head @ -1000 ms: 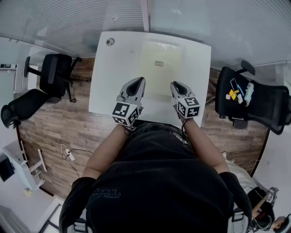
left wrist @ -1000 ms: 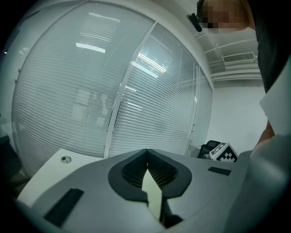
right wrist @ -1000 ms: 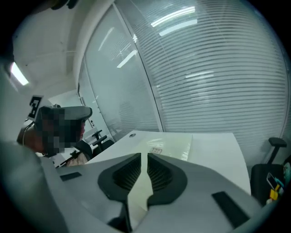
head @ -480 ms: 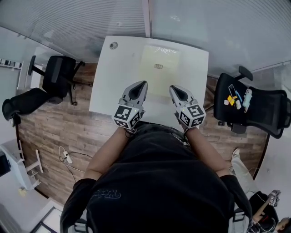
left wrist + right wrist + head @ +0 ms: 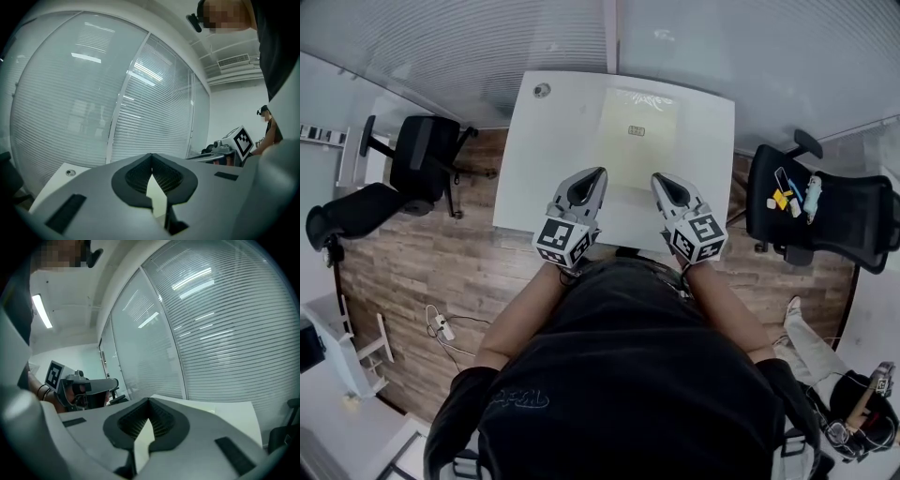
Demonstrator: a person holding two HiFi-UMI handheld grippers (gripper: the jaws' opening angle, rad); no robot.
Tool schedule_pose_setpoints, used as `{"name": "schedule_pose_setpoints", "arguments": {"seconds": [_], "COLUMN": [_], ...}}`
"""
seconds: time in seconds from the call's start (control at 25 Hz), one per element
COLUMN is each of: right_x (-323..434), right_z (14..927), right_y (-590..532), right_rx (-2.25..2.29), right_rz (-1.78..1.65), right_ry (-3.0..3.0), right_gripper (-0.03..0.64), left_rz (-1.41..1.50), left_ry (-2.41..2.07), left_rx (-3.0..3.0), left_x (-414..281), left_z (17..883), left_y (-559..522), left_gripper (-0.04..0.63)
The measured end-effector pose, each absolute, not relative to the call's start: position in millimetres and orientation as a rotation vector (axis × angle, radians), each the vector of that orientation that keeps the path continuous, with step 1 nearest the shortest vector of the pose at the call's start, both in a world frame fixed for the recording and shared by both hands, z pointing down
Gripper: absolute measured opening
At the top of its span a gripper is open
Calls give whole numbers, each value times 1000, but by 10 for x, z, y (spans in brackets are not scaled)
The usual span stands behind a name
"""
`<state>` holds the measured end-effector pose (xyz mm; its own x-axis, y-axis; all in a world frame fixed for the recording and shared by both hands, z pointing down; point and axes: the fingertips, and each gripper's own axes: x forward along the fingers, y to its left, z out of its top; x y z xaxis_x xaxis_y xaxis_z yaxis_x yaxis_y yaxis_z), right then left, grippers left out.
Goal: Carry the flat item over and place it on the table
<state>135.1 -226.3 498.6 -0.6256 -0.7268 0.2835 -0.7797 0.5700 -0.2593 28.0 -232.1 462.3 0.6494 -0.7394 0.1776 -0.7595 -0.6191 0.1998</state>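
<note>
While the flat sheet (image 5: 637,141) lies on the white counter (image 5: 539,169), wood floor (image 5: 412,253) is seen around. Fingers of left gripper (image 5: 594,178) and right gripper (image 5: 661,180) are pressed together.

Top of the table (image 5: 553,141): white, smooth, slight sheen. On the table, the flat sheet (image 5: 639,155): pale yellow, mostly matt; paper or thin plastic, cannot tell. Left of the table, the floor (image 5: 412,253): brown wood-look planks, grainy. Right of the table, the chair (image 5: 853,220): black, matt upholstery. Above the table, the left gripper (image 5: 597,173) and right gripper (image 5: 657,178): matt grey plastic shells, black ribbed pads (image 5: 138,177).
</note>
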Motion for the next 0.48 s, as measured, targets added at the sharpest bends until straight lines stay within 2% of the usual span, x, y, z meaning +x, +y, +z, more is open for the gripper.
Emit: {"name": "schedule_pose_setpoints", "arguments": {"seconds": [0.48], "right_x": [655], "right_z": [4823], "right_y": [-1873], "right_rx": [1371], "right_rz": [489], "right_ry": [-2635], "right_gripper": [21], "left_rz": [125], "left_ry": [-1106], "left_rx": [2656], "left_x": [-353], "left_z": [4559], "left_y": [-1990], "left_gripper": [14]}}
